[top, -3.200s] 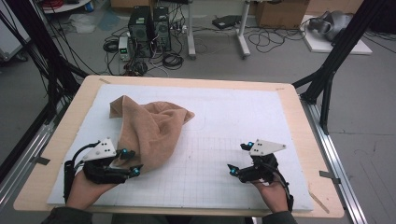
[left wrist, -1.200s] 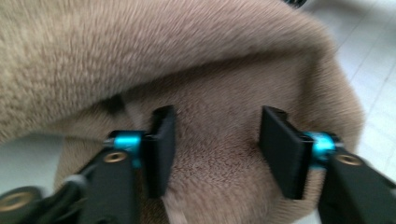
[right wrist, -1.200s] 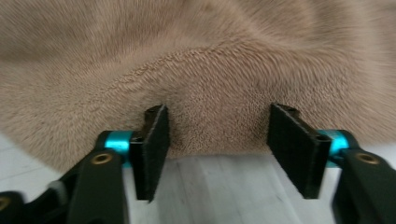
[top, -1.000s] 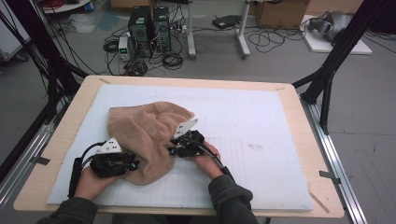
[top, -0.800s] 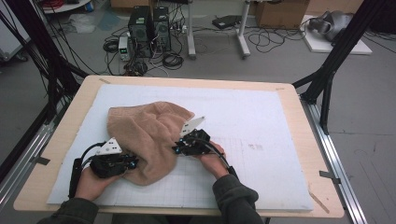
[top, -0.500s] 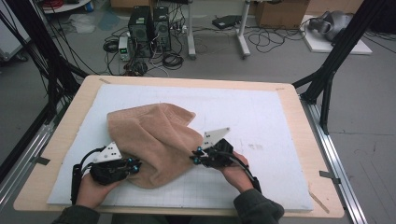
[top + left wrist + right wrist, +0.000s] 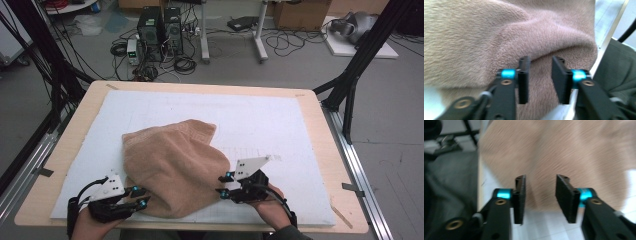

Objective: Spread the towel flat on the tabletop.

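2 grippers, left and right, have just spread (nothing pinched) flanking the towel at the mat's near edge; bare mat lies right.

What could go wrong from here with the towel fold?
1. The towel lies bunched at the near edge of the table; a careless pull may drag it over that edge.
2. The left gripper has just been opening, with a fold of cloth between its pads; closing may pinch several layers.
3. The right gripper has also just been opening and stands off the towel's edge, so a regrasp may miss the corner.
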{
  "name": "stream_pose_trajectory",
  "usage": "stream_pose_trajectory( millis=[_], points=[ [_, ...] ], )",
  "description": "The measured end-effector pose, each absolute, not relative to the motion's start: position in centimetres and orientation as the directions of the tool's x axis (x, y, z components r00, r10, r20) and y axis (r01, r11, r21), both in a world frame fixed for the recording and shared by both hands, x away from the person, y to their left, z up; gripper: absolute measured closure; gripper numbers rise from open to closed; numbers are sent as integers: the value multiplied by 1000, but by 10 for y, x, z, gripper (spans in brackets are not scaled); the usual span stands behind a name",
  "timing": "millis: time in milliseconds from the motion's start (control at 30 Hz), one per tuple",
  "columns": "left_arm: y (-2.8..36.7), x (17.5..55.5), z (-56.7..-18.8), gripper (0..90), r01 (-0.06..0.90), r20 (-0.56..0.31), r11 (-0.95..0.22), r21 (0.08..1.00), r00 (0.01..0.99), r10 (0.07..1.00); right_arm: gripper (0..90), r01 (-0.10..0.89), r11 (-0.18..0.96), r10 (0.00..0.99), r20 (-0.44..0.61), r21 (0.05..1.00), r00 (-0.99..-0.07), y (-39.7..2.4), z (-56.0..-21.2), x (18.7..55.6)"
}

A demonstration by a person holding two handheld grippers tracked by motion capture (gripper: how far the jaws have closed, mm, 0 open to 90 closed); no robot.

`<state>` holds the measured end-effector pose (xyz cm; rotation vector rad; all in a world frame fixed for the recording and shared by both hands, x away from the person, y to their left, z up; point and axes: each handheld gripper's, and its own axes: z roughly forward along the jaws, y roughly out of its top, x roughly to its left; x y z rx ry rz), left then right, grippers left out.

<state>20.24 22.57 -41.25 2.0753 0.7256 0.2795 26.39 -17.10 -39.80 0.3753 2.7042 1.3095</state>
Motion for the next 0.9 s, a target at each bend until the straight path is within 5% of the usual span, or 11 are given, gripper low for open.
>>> stream_pose_trajectory(
  millis=[300,533,700,900],
  points=[
    [245,228,-394,465,417,-78,-356,837,733,676,484,228,588,413,-45,776,-910,-167,-395,328],
    [238,274,-417,433,513,-143,-310,800,666,732,494,315,601,440,25,734,-898,-156,-428,353],
    [225,287,-430,622,543,-120,-333,770,637,762,833,304,656,360,68,690,-930,-152,-439,354],
    [223,288,-427,750,536,-114,-333,775,637,762,849,261,668,348,18,697,-937,-163,-425,339]
  ],
)
